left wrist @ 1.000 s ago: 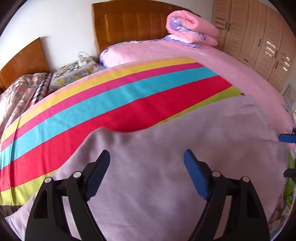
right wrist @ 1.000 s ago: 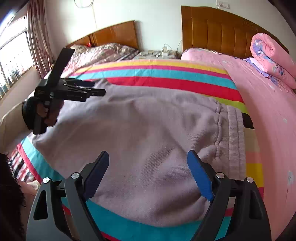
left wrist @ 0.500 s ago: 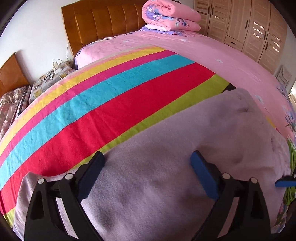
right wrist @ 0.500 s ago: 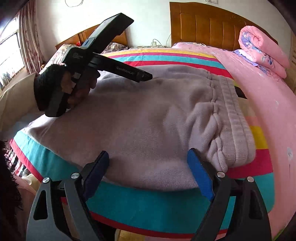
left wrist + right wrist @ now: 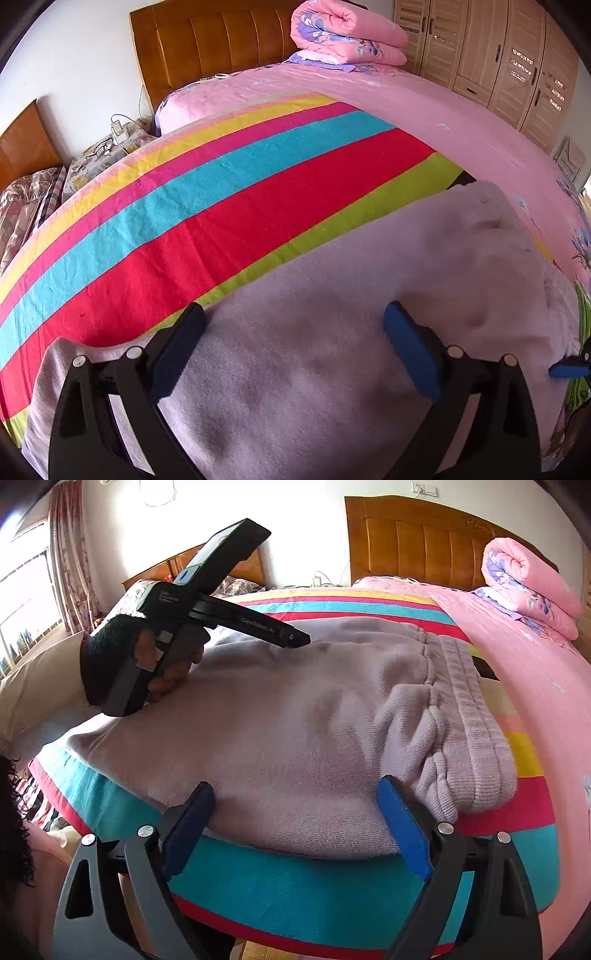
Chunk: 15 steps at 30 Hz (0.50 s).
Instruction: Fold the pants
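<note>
Lilac fleece pants (image 5: 295, 716) are shown lying flat on the striped blanket (image 5: 229, 206) at the near edge of the bed (image 5: 461, 110). Compared with one second earlier, the left hand-held gripper (image 5: 291, 347) has been lowered from above the cloth to just over the leg portion, and the right hand-held gripper (image 5: 295, 823) has been drawn back to the garment's near edge. Neither has taken hold: the fingers of both are seen spread wide, with nothing between them. From this it is judged that a positioning step has been completed and that the fold proper is not yet begun. Read from left to right in the right wrist view, the leg end is found at the left under the left hand-held gripper (image 5: 221, 620), the long axis is carried across the bed edge, and the ribbed waistband (image 5: 476, 734) is directed to the right, towards the pink sheet. The rolled quilt (image 5: 347, 33) is seen by the headboard, well apart.
</note>
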Each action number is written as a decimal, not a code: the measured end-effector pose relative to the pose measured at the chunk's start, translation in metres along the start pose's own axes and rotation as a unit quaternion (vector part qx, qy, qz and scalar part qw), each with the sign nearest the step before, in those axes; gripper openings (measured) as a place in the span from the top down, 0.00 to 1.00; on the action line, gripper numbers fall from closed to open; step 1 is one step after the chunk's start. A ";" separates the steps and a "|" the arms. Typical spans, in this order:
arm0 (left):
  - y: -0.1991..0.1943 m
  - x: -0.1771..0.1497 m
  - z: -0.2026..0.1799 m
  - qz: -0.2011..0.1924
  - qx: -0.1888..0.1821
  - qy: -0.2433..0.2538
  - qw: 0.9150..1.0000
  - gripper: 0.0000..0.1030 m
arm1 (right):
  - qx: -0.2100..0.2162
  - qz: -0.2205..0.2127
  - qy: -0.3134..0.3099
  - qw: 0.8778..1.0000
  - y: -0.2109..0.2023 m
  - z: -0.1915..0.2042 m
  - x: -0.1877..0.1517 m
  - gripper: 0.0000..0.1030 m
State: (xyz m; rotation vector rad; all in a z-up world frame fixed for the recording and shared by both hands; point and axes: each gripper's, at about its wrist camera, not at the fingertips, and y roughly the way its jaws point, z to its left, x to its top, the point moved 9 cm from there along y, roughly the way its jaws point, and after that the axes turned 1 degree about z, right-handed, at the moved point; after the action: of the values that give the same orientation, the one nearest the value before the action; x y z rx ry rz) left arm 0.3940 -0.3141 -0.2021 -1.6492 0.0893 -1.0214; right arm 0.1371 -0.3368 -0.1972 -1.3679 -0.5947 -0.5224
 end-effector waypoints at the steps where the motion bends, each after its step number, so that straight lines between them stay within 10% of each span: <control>1: -0.004 -0.001 0.004 -0.002 0.010 -0.003 1.000 0.05 | -0.003 0.007 0.002 1.000 0.000 0.000 0.001 0.16; 7: -0.089 -0.041 0.060 -0.041 0.080 -0.033 0.995 0.01 | -0.044 0.014 0.023 0.999 -0.023 0.015 0.039 0.16; 15: -0.175 -0.193 0.184 -0.005 0.142 -0.198 0.970 0.01 | 0.049 0.001 -0.069 0.996 0.025 0.147 0.096 0.10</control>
State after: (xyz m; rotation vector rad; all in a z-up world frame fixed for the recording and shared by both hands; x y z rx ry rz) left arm 0.3178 -0.0069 -0.1647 -1.5564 -0.3190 -0.6584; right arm 0.2124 -0.1876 -0.1370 -1.3174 -0.7226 -0.3932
